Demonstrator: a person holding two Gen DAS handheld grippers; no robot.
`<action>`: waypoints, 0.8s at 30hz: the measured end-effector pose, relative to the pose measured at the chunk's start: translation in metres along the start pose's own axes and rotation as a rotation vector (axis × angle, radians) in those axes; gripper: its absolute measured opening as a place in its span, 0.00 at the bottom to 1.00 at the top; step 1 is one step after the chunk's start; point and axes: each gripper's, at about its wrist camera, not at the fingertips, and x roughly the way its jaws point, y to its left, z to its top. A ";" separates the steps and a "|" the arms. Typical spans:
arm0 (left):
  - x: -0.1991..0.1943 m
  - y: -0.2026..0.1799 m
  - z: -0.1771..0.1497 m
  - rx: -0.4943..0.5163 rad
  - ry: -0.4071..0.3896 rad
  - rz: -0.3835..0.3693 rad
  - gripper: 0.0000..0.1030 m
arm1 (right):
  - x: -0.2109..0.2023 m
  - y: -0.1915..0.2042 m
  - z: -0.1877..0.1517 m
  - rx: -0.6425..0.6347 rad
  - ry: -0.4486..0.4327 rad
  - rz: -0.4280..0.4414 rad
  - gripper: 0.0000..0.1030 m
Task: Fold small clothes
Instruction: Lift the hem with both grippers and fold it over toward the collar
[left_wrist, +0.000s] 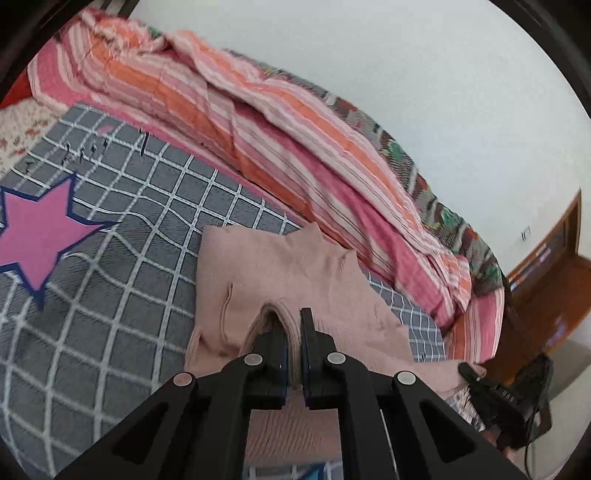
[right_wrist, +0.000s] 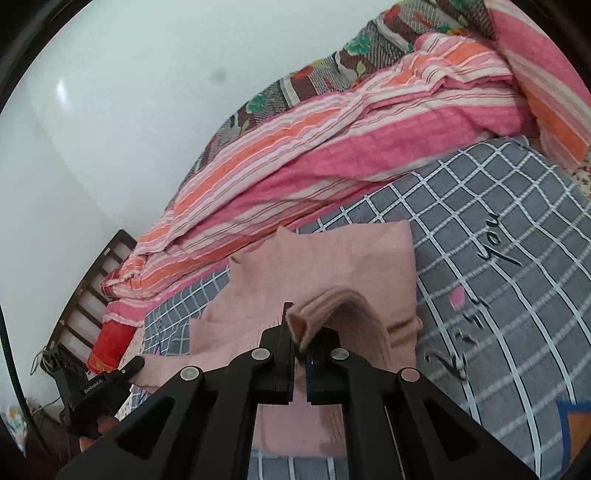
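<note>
A small pale pink knit garment (left_wrist: 291, 273) lies on the grey checked bedspread (left_wrist: 122, 314). My left gripper (left_wrist: 293, 332) is shut on a fold of its near edge, with cloth bunched between the fingers. In the right wrist view the same garment (right_wrist: 332, 258) lies ahead, and my right gripper (right_wrist: 301, 332) is shut on another raised fold of its near edge. The right gripper also shows in the left wrist view (left_wrist: 480, 376) at the garment's right side, and the left gripper shows in the right wrist view (right_wrist: 122, 373) at its left side.
A rumpled pink and orange striped blanket (left_wrist: 258, 140) lies along the wall behind the garment. A pink star print (left_wrist: 40, 232) marks the bedspread on the left. A wooden door frame (left_wrist: 546, 266) stands at the right. A slatted headboard (right_wrist: 92, 280) shows in the right wrist view.
</note>
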 end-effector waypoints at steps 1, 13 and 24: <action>0.008 0.003 0.006 -0.025 0.011 0.002 0.06 | 0.008 0.000 0.005 0.002 0.008 -0.001 0.04; 0.093 0.011 0.051 -0.061 0.064 0.076 0.06 | 0.094 -0.007 0.049 -0.033 0.050 -0.061 0.04; 0.130 0.026 0.070 -0.117 0.097 0.071 0.53 | 0.139 -0.032 0.066 0.057 0.102 -0.033 0.35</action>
